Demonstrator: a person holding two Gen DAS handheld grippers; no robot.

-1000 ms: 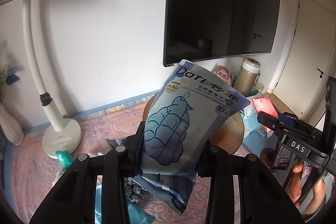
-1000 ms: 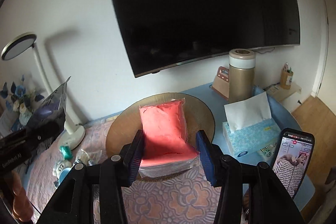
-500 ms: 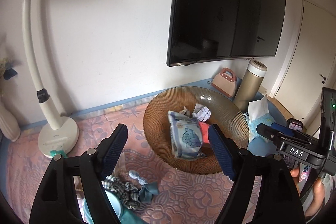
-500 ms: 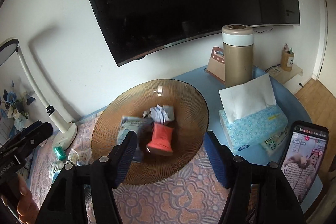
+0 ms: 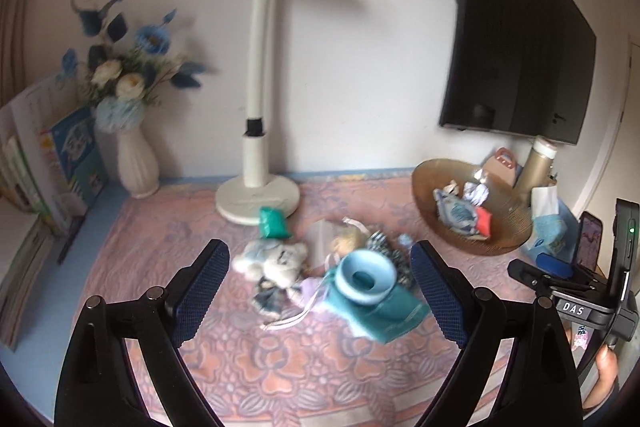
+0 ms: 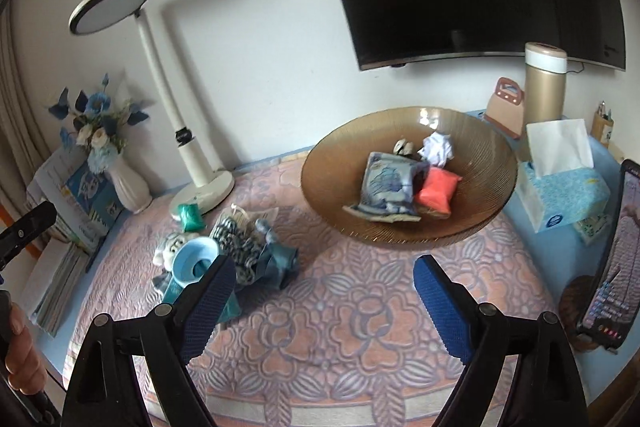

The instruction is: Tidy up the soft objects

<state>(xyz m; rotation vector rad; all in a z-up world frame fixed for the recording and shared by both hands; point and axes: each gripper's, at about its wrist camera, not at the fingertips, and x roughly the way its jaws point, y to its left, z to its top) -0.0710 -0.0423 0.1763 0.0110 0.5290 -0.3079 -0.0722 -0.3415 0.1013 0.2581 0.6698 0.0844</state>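
Left gripper (image 5: 320, 287): your jaws are spreading, nothing between them; they hang over the pile.
Right gripper (image 6: 324, 289): your jaws are widening too, empty, over bare patterned cloth (image 6: 360, 327) on the surface.
Bowl (image 6: 332, 163): the right view looks into it, with the blue wipes pack (image 6: 386, 187) touching the red pack (image 6: 436, 189).
Pile (image 5: 320, 267): the left view shows it more fully, a plush toy (image 5: 276, 259), blue ring (image 5: 364, 277) and green pouch (image 5: 272, 223), blurred.
Only right view: tissue box (image 6: 560, 187) in full.

Blue pouch (image 6: 388, 187) and red pack (image 6: 436, 189) now dropped in bowl (image 6: 480, 223); left tool (image 5: 320, 291), right tool (image 6: 324, 303) empty, jaws opening, swung toward pile.
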